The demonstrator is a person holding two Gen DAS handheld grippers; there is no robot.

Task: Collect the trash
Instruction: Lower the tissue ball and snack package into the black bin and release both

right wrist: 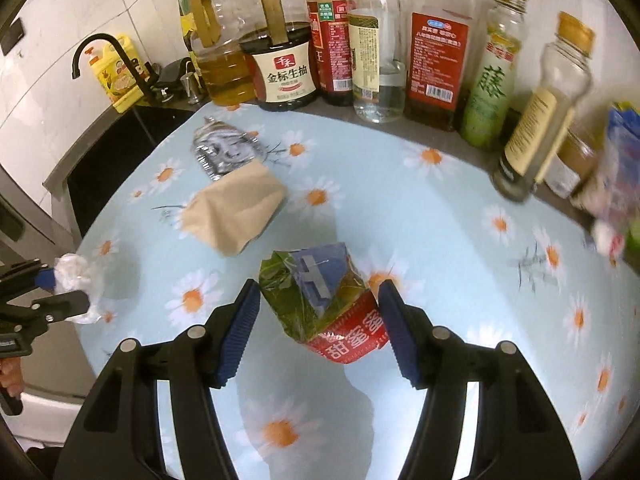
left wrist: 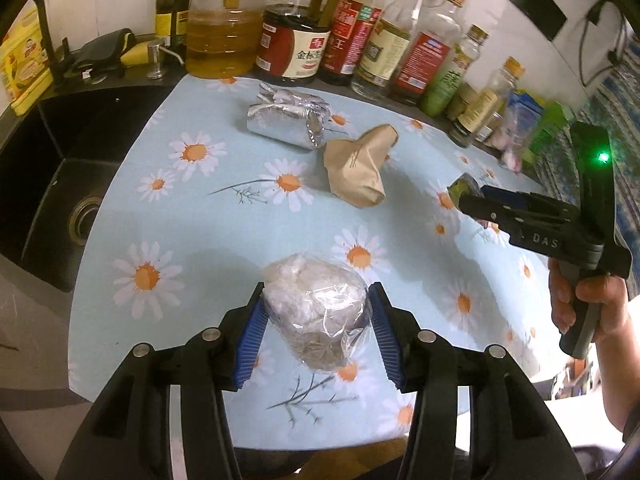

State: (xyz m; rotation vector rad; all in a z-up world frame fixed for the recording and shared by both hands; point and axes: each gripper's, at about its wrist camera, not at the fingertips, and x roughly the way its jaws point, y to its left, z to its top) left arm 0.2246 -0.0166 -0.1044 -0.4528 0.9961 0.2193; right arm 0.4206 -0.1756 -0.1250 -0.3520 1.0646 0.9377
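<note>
Both grippers are loaded above the daisy-print tablecloth: my left gripper pinches a crumpled clear plastic bag between its blue pads, and my right gripper clamps a crushed snack packet, green and blue on top with a red printed band below. From here I judge the step to be carrying both pieces off to wherever the trash goes; no bin shows in either view, so I would keep each squeeze firm, lift straight and level, and swing wide of the row of bottles along the wall, since the glass stands close behind the working area. The bag looks slippery and loosely bunched, so I would not ease the left jaws in transit; the packet is stiffer but sits askew, its red end poking below the pads, and a jolt could twist it free. Still lying on the cloth, well apart from both grippers, are a crumpled foil wrapper nearest the bottles and, just beside it, a brown paper bag, creased and folded over. Those two appear to be the remaining pickups, with the black sink off to the left.
</note>
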